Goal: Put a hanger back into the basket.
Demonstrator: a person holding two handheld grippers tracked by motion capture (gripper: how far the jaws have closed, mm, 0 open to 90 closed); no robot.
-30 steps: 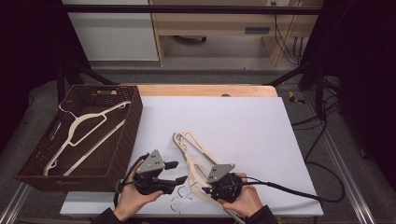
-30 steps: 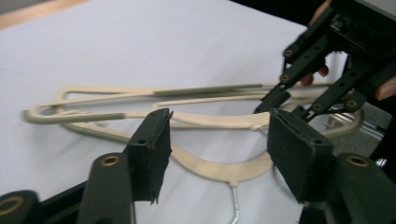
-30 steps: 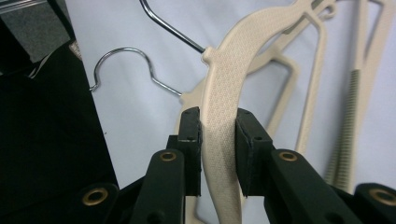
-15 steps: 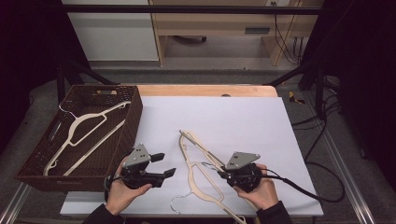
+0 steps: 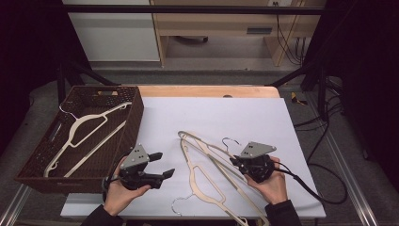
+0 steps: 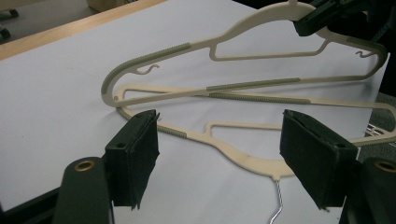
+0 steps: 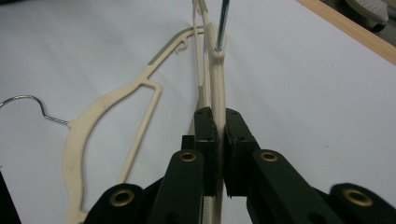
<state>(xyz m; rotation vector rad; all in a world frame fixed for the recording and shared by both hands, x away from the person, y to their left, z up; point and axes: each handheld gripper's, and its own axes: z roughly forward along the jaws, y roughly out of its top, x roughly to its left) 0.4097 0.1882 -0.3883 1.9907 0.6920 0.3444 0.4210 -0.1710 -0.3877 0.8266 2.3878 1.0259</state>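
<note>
Cream plastic hanger with a metal hook point(image 5: 214, 151), the upper of two crossed on the white table sheet point(image 5: 263, 117), is clamped near its neck by the right gripper point(image 5: 234, 161); in the right gripper view the black jaws are seen pressed together on the hanger's thin cream arm point(image 7: 217, 93), after having just been closing on it; the hanger is tilted, its hook end raised off the sheet. A second cream plastic hanger point(image 5: 207, 186) lies flat beneath it, its wire hook pointed toward the sheet's near edge. The left gripper point(image 5: 162, 165) is held just left of both hangers, its jaws apart and lately widened, with nothing between them. A dark brown woven basket point(image 5: 136, 113) stands at the table's left; two more cream hangers point(image 5: 82, 134) are seen inside it.
</note>
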